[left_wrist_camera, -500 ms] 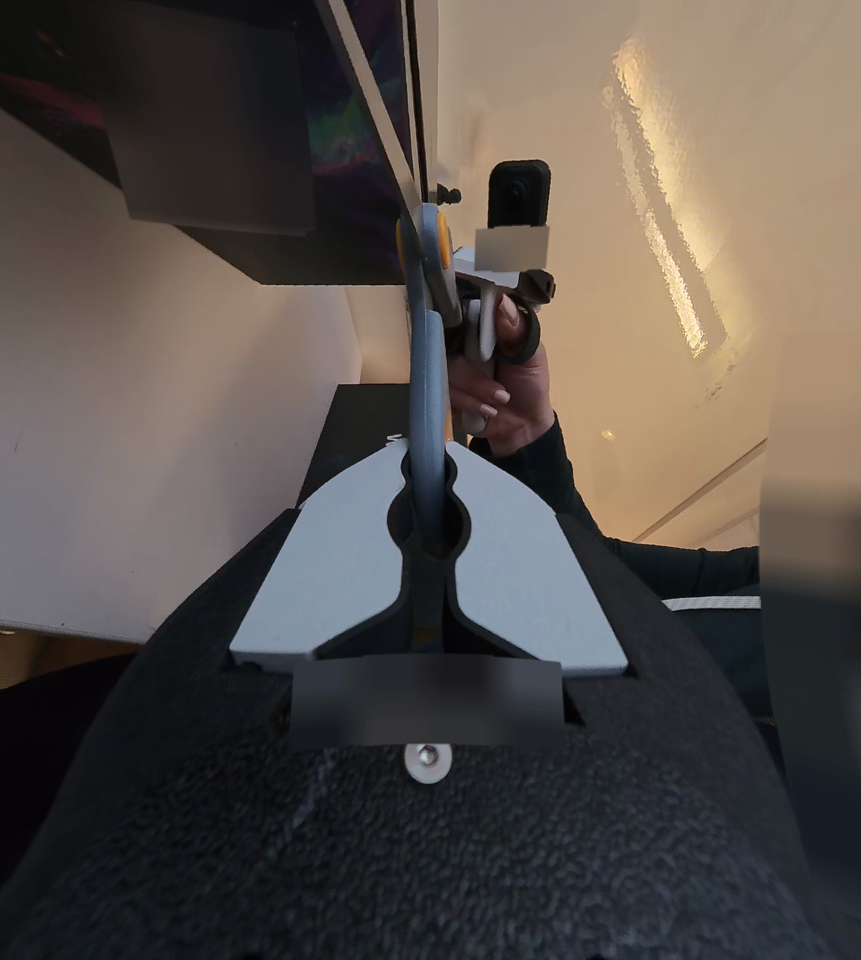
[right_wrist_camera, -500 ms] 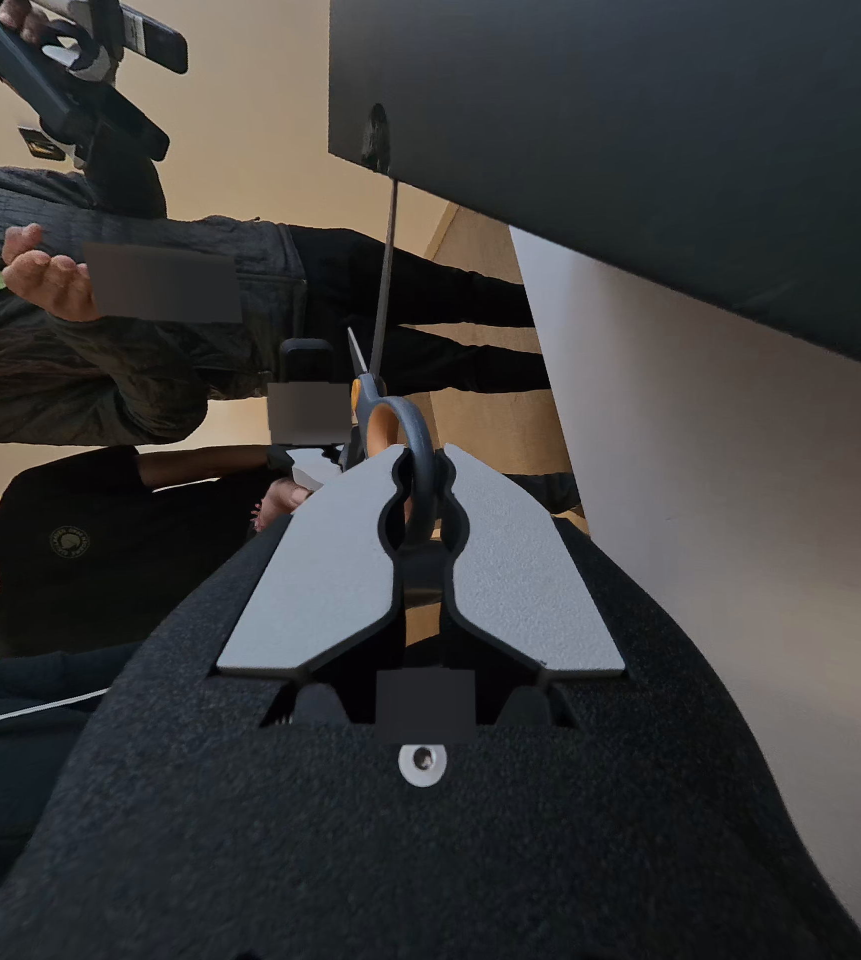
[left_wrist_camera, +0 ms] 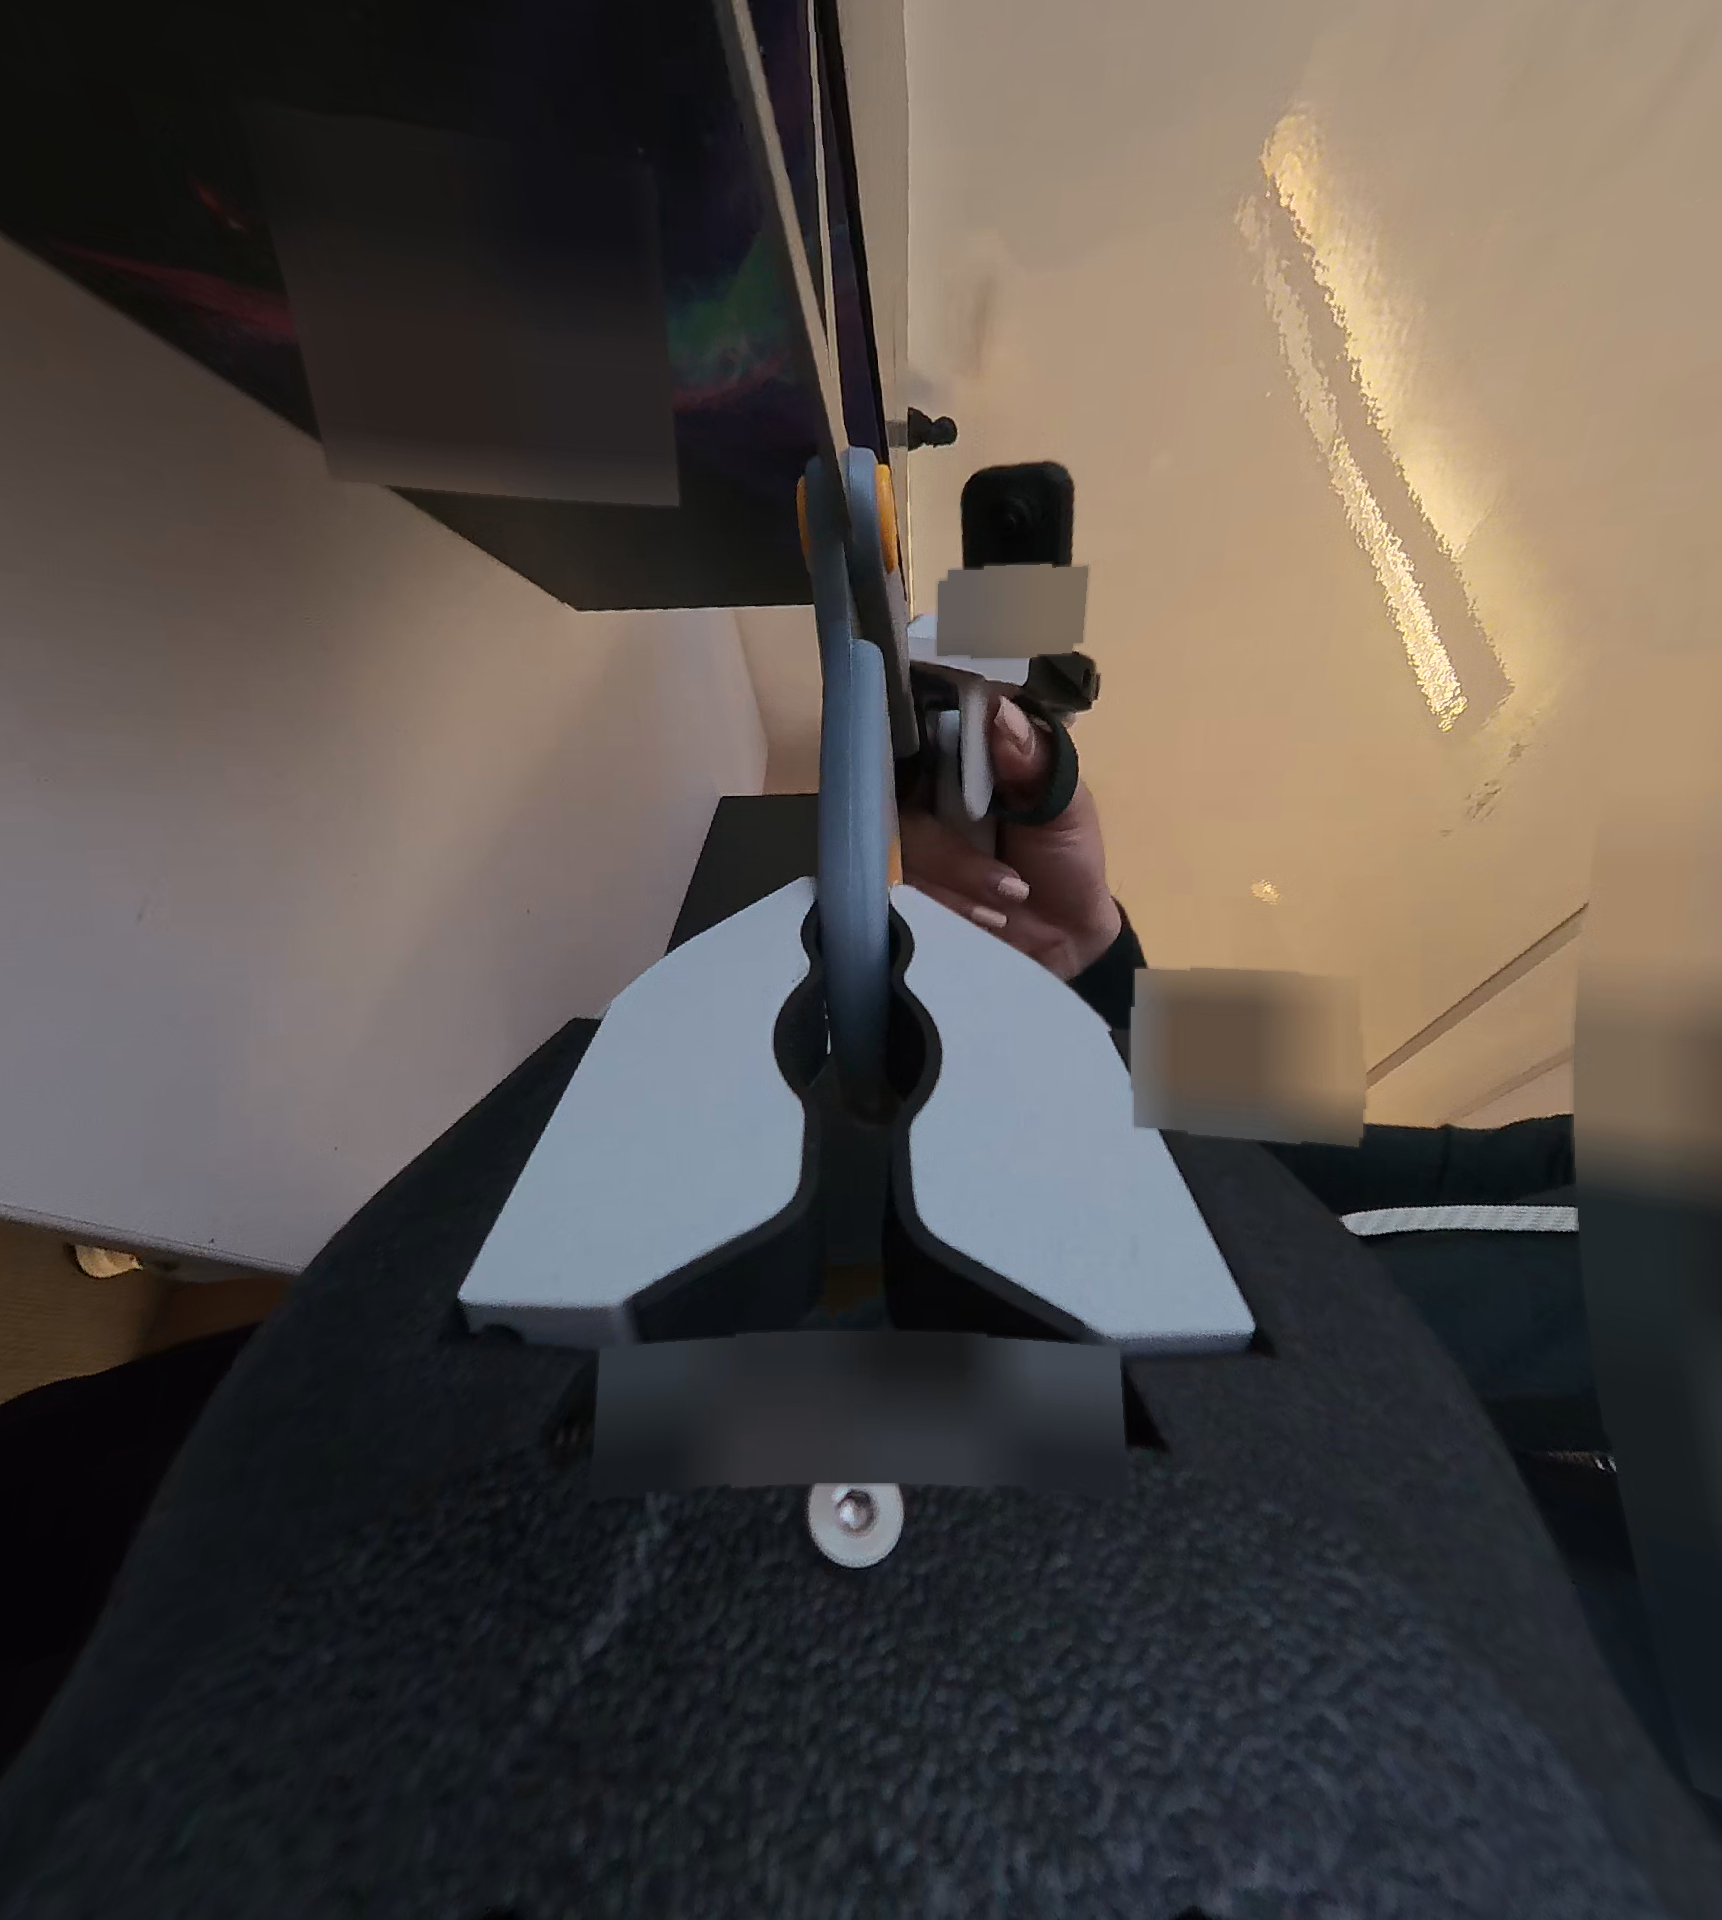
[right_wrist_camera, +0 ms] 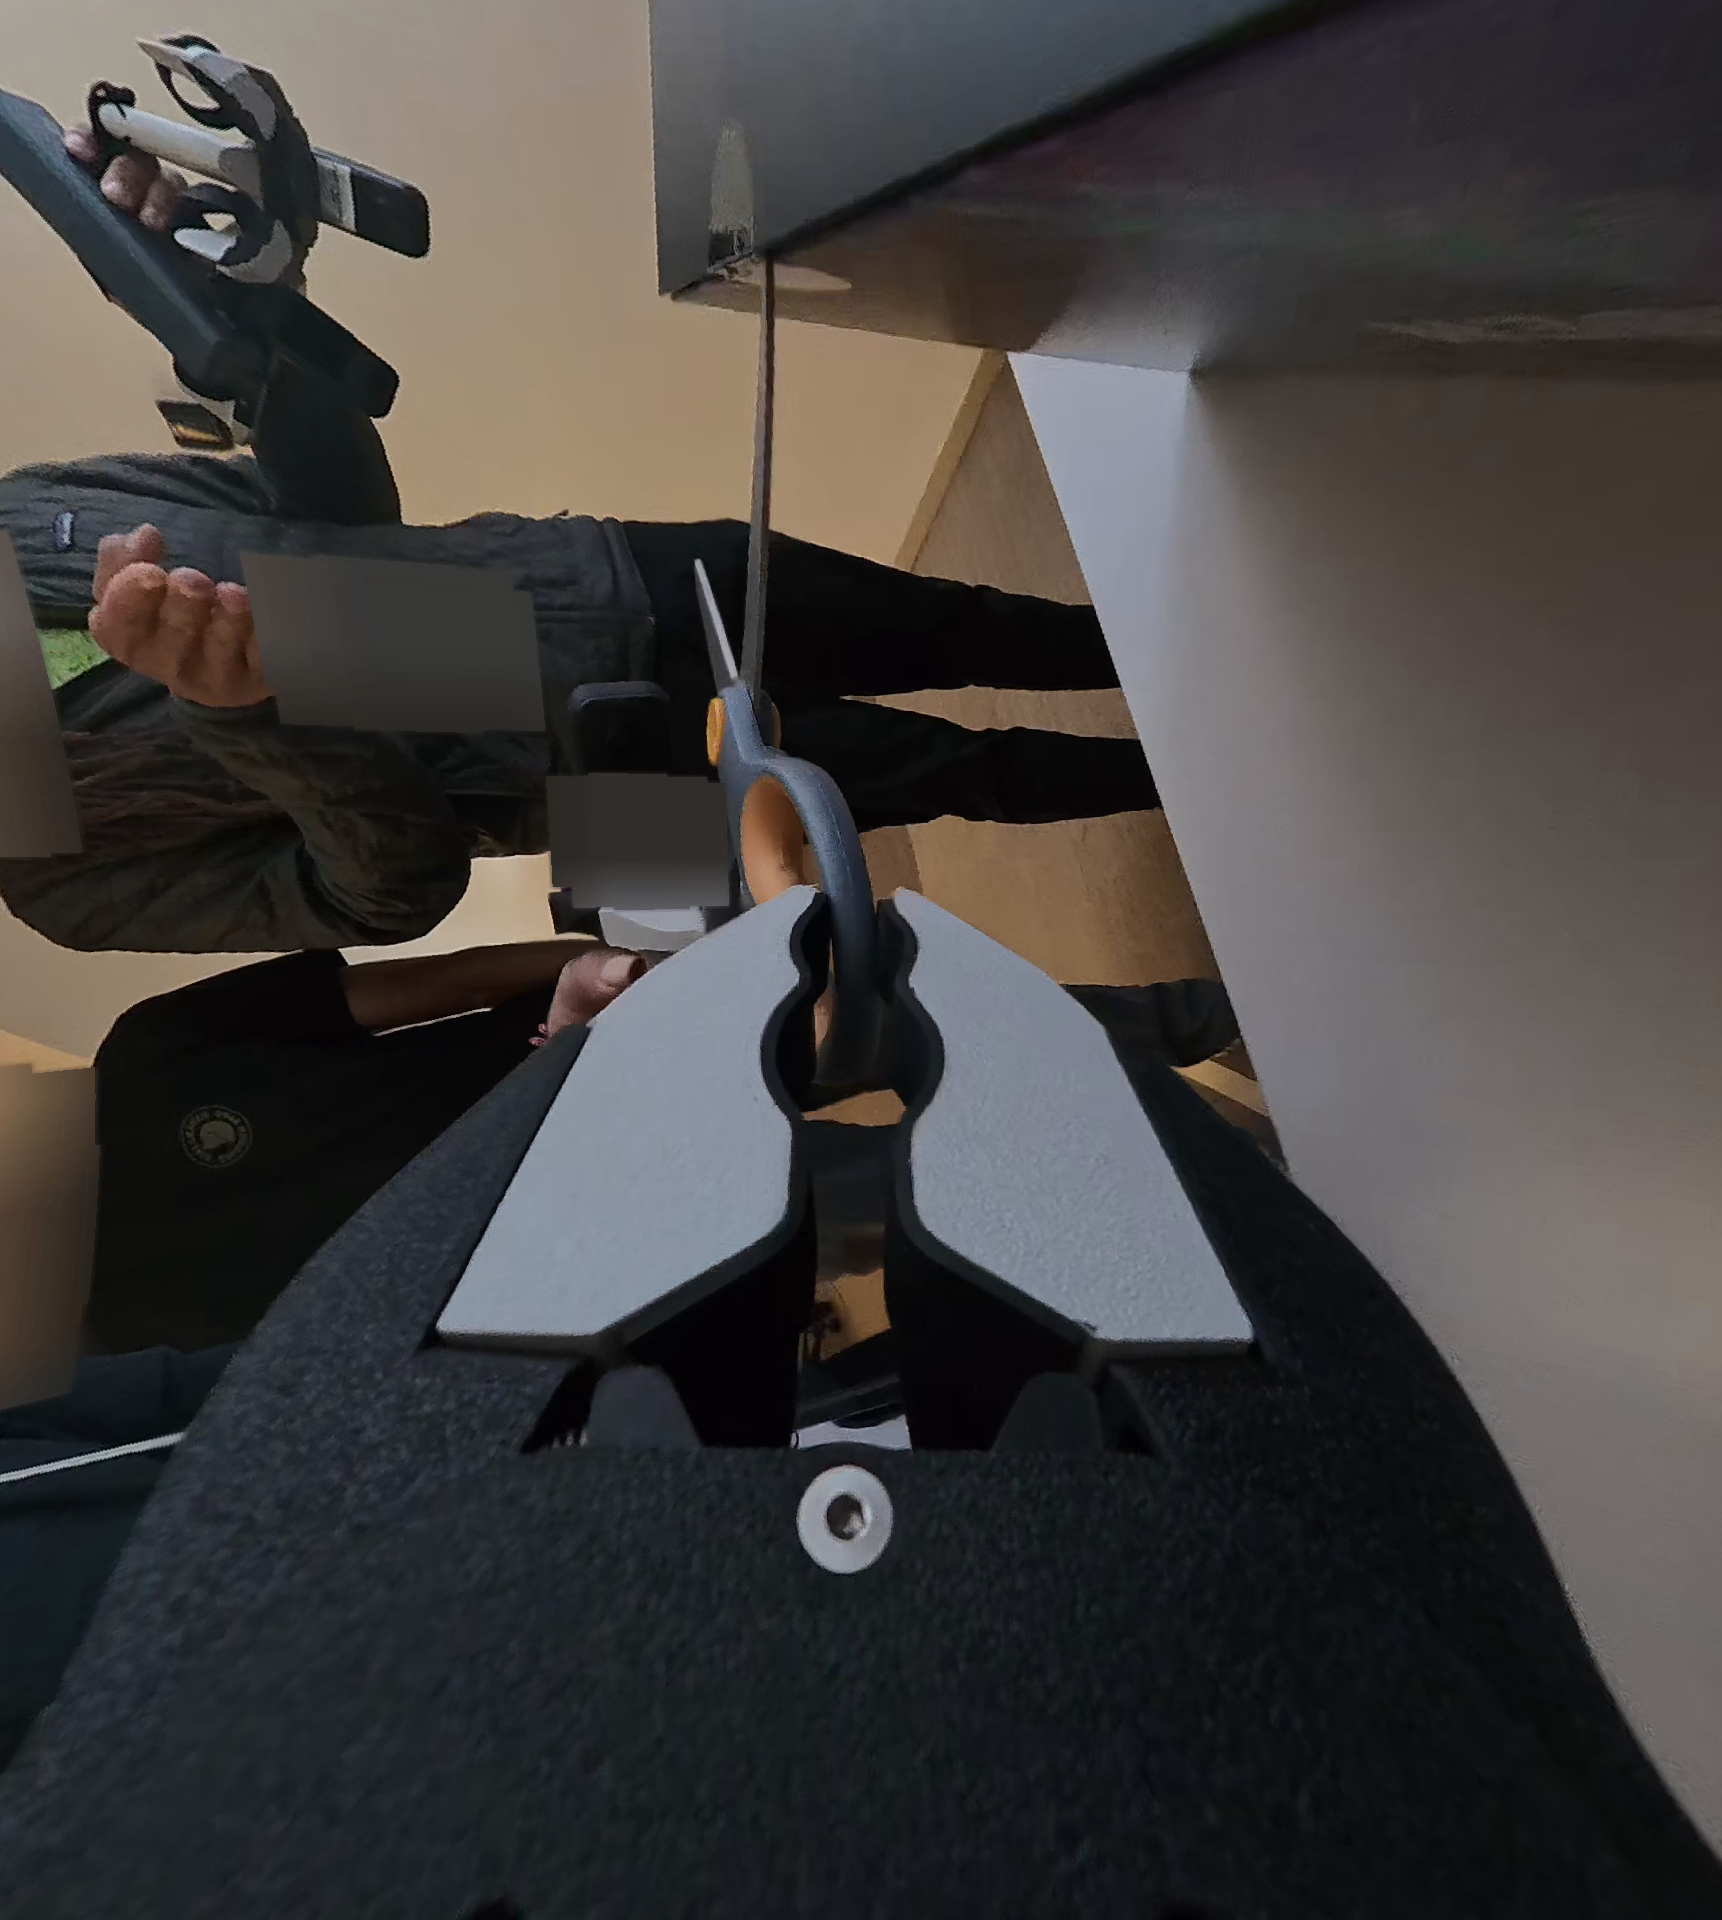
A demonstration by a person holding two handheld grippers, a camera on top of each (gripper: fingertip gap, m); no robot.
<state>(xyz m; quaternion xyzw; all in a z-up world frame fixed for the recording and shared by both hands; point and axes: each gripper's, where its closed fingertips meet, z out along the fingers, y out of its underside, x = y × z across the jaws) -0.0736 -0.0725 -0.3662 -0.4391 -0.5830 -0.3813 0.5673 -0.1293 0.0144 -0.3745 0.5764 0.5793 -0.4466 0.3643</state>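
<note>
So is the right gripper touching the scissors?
Touching. The right wrist view shows the right gripper shut on the scissors' grey handle loop.

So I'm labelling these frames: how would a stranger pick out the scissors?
Start at the dark panel overhead beside the white wall. Below its corner hang the scissors, one handle loop clamped in the right gripper. Nothing else nearby has grey handles lined with orange and slim, slightly parted blades.

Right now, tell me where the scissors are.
The scissors sit centre frame in both wrist views, one grey handle loop clamped by the left gripper, the other by the right gripper, open blades pointing up at the dark panel.
</note>
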